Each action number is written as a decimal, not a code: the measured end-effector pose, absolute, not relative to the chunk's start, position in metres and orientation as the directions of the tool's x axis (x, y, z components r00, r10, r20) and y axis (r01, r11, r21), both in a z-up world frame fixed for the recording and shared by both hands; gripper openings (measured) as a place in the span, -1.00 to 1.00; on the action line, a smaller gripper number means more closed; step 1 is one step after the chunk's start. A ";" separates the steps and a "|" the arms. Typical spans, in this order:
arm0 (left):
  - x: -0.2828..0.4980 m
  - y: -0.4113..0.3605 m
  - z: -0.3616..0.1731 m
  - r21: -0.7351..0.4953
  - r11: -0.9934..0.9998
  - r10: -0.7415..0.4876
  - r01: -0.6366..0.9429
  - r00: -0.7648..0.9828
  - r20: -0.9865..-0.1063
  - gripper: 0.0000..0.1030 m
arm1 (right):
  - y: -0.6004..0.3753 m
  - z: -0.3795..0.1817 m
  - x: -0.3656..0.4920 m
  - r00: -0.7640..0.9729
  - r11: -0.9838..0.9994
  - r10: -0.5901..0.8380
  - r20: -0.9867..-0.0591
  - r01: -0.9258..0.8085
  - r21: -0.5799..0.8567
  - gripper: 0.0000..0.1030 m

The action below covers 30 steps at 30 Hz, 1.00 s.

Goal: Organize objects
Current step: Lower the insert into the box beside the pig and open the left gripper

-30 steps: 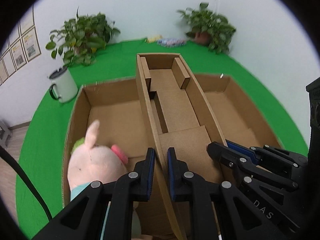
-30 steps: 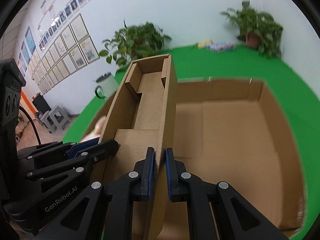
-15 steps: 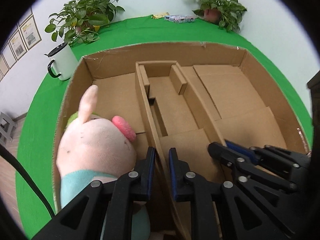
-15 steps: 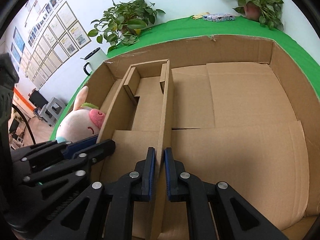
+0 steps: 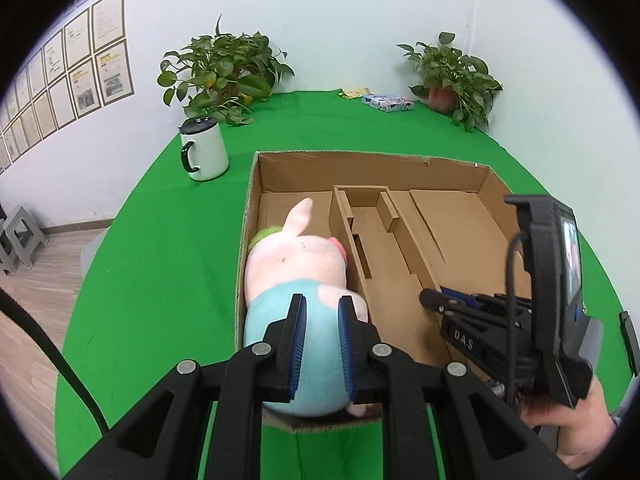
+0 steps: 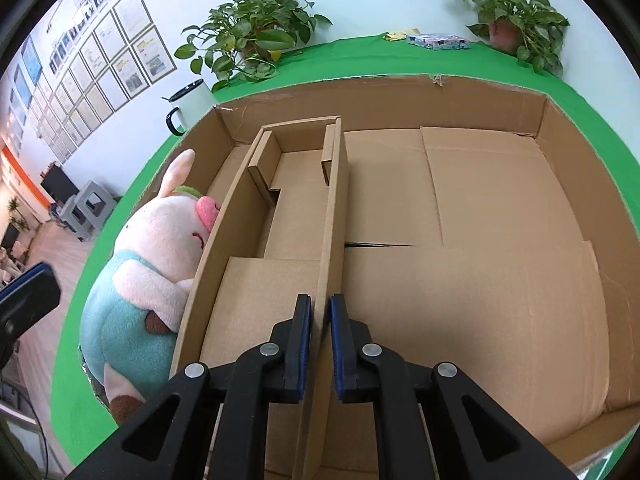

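A: Pinching the right wall of the cardboard insert (image 6: pixel 276 216), the right gripper (image 6: pixel 320 344) has its pads tight on the board edge, inside the cardboard box (image 6: pixel 576 184).

B: Left gripper (image 5: pixel 322 344)?

A: Above the plush pig (image 5: pixel 296 280), narrow gap btwn pads, nothing in it.

B: Pig's where?

A: In the box's left compartment, lying against the insert's left wall. Box sits on the green tabletop (image 5: pixel 160 264); white mug (image 5: pixel 204 150) stands apart, near a potted plant (image 5: pixel 224 72).
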State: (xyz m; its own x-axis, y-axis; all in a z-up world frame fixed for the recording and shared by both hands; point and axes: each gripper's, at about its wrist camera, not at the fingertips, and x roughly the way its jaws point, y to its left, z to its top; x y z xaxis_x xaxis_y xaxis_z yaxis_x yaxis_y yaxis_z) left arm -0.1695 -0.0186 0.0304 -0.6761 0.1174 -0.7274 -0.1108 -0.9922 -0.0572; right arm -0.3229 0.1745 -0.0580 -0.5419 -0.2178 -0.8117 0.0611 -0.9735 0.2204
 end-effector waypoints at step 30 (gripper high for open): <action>-0.027 0.029 0.044 -0.062 -0.992 0.127 -0.111 -0.902 -0.413 0.59 | 0.239 0.041 -0.045 -0.888 -0.990 -0.142 -0.437 0.127 0.063 0.98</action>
